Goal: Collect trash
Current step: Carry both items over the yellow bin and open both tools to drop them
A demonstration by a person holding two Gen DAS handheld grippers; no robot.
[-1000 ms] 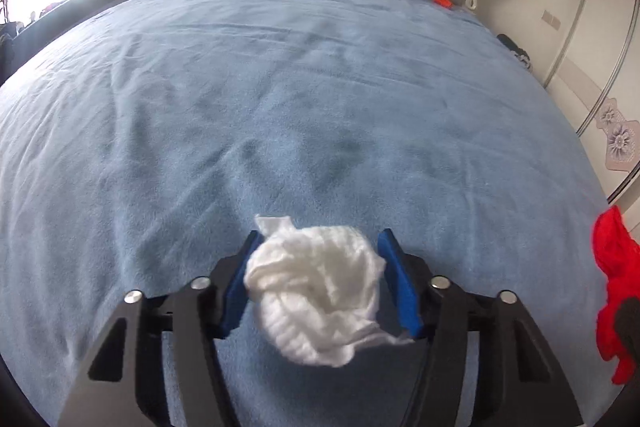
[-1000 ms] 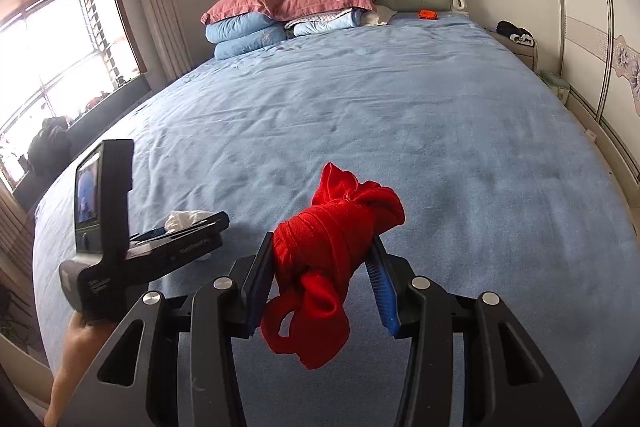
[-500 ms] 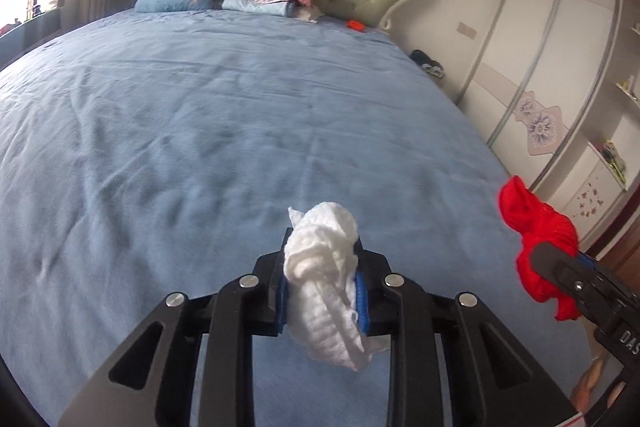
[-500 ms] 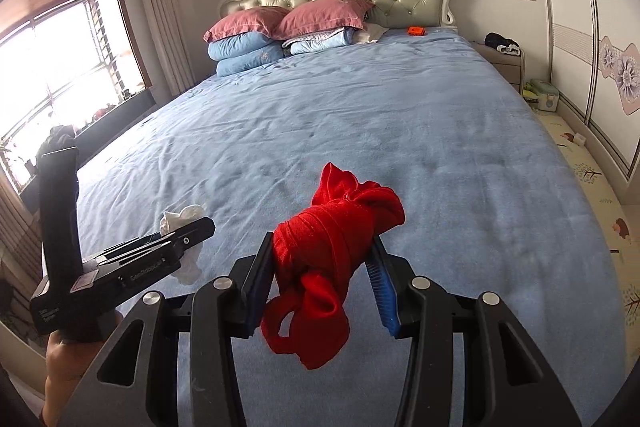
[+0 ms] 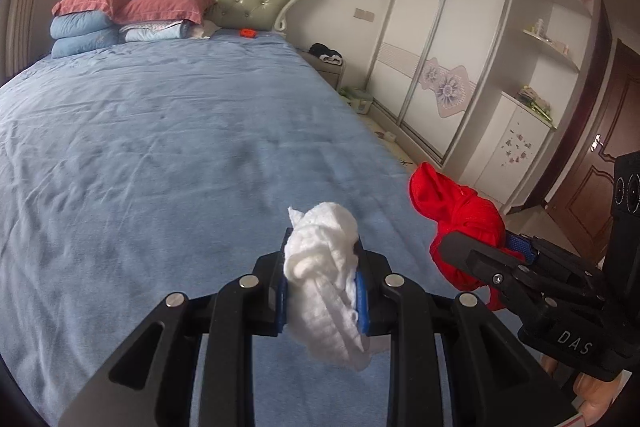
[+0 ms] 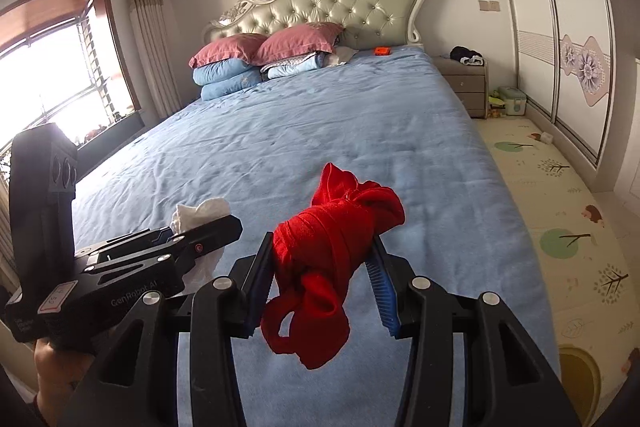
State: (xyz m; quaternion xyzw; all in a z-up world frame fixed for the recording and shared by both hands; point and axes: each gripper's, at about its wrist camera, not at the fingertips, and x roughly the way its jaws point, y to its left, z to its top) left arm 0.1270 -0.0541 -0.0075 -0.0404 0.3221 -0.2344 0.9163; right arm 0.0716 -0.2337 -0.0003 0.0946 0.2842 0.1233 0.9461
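My left gripper [image 5: 322, 283] is shut on a crumpled white cloth wad [image 5: 320, 267] and holds it above the blue bed [image 5: 160, 147]. My right gripper [image 6: 324, 279] is shut on a knotted red cloth bundle [image 6: 332, 247] and holds it above the bed's foot end. The red bundle also shows at the right of the left wrist view [image 5: 460, 215]. The white wad also shows at the left of the right wrist view [image 6: 200, 213], in the left gripper [image 6: 192, 239]. The two grippers are side by side.
Pillows [image 6: 264, 59] and a padded headboard [image 6: 320, 3] stand at the far end. A small orange object [image 6: 382, 50] lies near them. A nightstand [image 6: 466, 83], a sliding wardrobe [image 5: 452, 39], a patterned floor mat [image 6: 560, 227] and a brown door [image 5: 592, 167] are to the right.
The left gripper has closed tighter on the white wad, risen and turned right. The right gripper has pulled back and up with the red bundle.
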